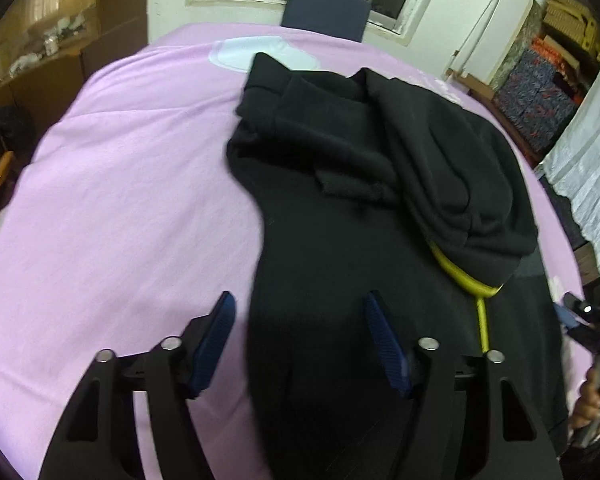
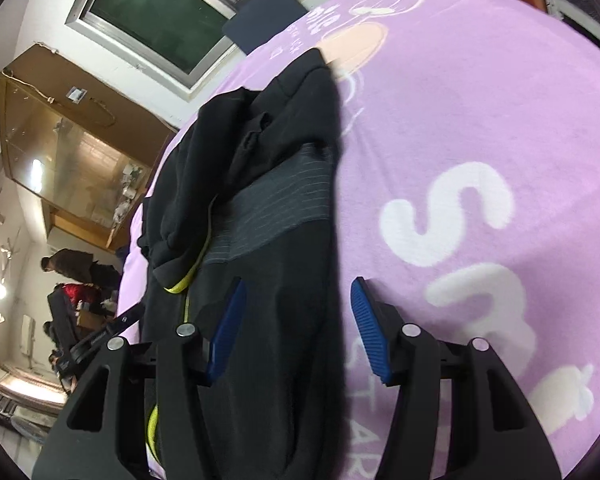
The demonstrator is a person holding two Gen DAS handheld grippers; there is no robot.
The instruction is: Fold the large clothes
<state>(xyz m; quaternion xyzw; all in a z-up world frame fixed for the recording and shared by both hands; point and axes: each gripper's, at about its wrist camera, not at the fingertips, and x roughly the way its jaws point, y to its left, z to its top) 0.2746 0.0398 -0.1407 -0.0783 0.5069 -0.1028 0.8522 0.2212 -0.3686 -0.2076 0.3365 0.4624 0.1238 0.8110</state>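
Both grippers were nearest to the camera, and both stood wide apart with nothing between their blue pads. Under the left gripper [image 1: 300, 336] ran the left edge of the black jacket [image 1: 340, 260]: one pad was over the pink blanket [image 1: 120, 200], the other over the dark cloth. Under the right gripper [image 2: 298, 326] ran the opposite edge of the same jacket, with one pad over cloth and one over the blanket.

The jacket lay along the middle of the blanket. Its hood [image 1: 460, 184] was turned down over the chest, a sleeve [image 1: 320, 120] was folded across the top, and a yellow zipper [image 1: 482, 320] showed below the hood. A grey striped band [image 2: 276, 212] crossed it in the right view.

It looked soft, thick and limp, probably fleece, rather heavy for clothing, not slippery and not fragile. I judged that a pinch at the side edge, through all layers, would hold best.

Counted: one jacket, one hood, one zipper, one blanket, two grippers, one dark chair [image 1: 326, 12] behind.
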